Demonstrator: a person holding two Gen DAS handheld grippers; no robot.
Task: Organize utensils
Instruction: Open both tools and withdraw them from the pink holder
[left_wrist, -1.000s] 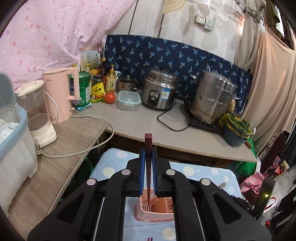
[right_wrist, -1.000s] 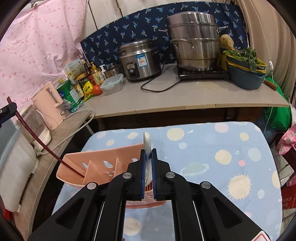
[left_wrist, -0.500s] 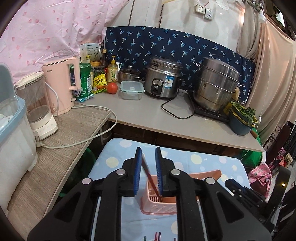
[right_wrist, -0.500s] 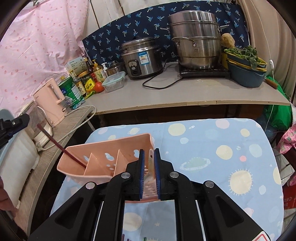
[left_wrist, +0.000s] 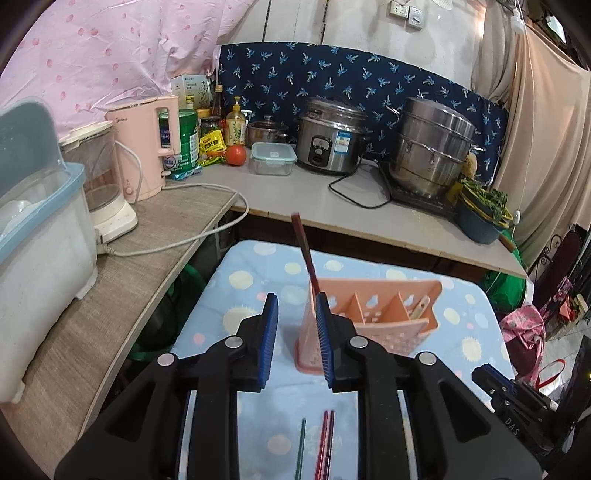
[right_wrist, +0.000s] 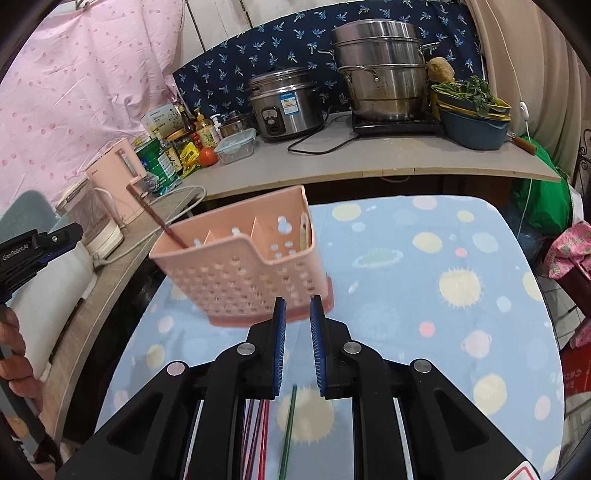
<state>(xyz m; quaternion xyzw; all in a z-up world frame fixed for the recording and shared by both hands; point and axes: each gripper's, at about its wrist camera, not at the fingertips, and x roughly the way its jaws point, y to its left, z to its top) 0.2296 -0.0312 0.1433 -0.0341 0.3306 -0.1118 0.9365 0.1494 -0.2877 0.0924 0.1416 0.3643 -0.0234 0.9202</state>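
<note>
Left wrist view, left to right: cloth-covered counter (left_wrist: 251, 280) with its left edge dropping into a dark gap beside a wood-grain side shelf (left_wrist: 110, 280). Next, the left claw (left_wrist: 296, 299), released, jaws just opened wider, nothing pressed between the blue pads. Just past the right pad, a dark red chopstick (left_wrist: 304, 251) standing in the leftmost compartment of the pink caddy (left_wrist: 373, 314), long axis steep, top end leaning up and to the left, well above the rim. Caddy upright on the cloth, long side running to the right, a pale utensil (left_wrist: 419, 308) in its rightmost compartment. Under the claw, on the cloth: a green chopstick (left_wrist: 301, 450) and red chopsticks (left_wrist: 325, 443), side by side, long axes pointing toward the caddy.

Right wrist view, left to right: same dark red chopstick slanting up-left out of the caddy's left end. Caddy on the left part of the cloth, near its left edge. Right claw (right_wrist: 297, 301) released too, jaws just opened wider, nothing between the pads, tips short of the caddy's near wall. To the right, broad bare cloth out to the far and right edges.
</note>
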